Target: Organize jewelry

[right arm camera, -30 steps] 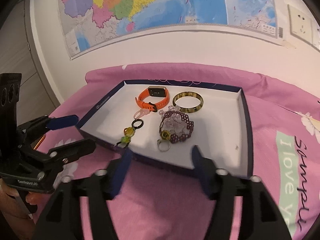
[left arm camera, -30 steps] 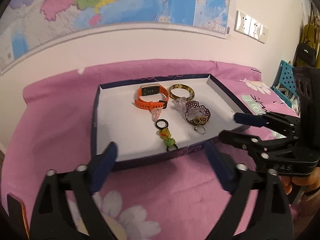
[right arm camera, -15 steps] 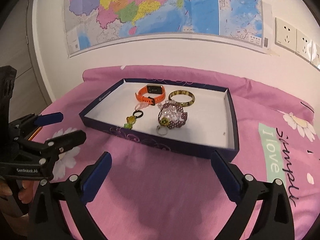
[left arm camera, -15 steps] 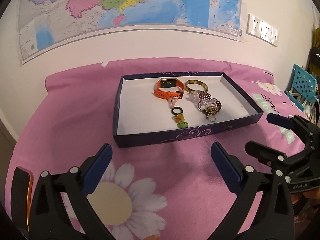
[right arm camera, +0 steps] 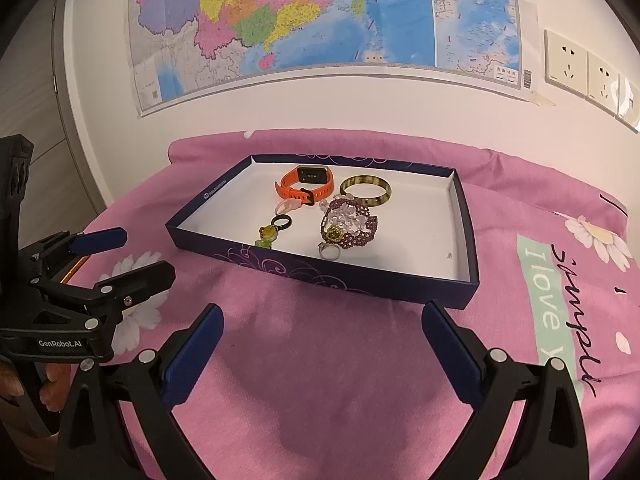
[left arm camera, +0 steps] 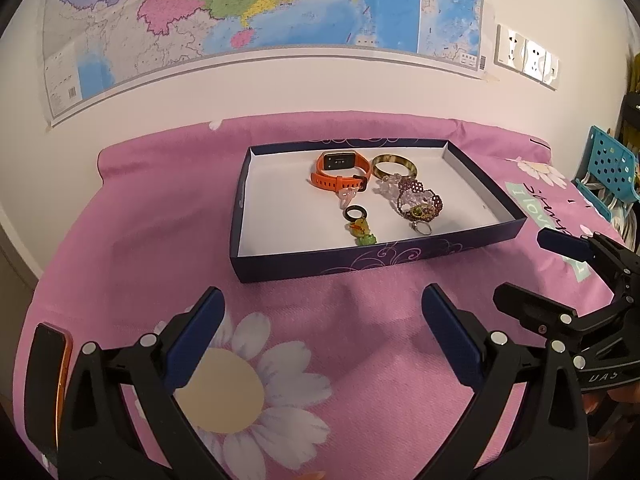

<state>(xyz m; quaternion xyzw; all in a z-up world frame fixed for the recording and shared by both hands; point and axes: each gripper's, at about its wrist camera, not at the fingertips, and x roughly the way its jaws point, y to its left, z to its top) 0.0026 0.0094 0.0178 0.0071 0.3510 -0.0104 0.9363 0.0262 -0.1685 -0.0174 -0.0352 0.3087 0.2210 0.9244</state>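
Note:
A dark blue box lid (left arm camera: 380, 258) (right arm camera: 352, 276) with a white inside lies on the pink bedspread. In it lie an orange smartwatch (left arm camera: 340, 170) (right arm camera: 306, 186), a yellow-green bangle (left arm camera: 394, 165) (right arm camera: 366, 193), a purple and clear beaded bracelet (left arm camera: 418, 202) (right arm camera: 350, 226), a silver ring (left arm camera: 420, 228) (right arm camera: 329, 252) and a black ring with a green charm (left arm camera: 360, 226) (right arm camera: 274, 230). My left gripper (left arm camera: 322, 320) (right arm camera: 124, 252) hangs open in front of the lid, nothing between its fingers. My right gripper (right arm camera: 320, 334) (left arm camera: 524, 268) is open too, empty, near the lid's front edge.
A wall with a large map (left arm camera: 260, 12) and sockets (left arm camera: 526, 60) rises behind the bed. A teal perforated crate (left arm camera: 608, 168) stands off the right side. An orange-edged object (left arm camera: 56, 364) lies at the bedspread's left. Bare pink cloth with daisy prints (left arm camera: 240, 384) spreads before the lid.
Both grippers have drawn back from the lid, which now sits farther off in both views. The right gripper's fingers have spread wider. The jewelry has not shifted.

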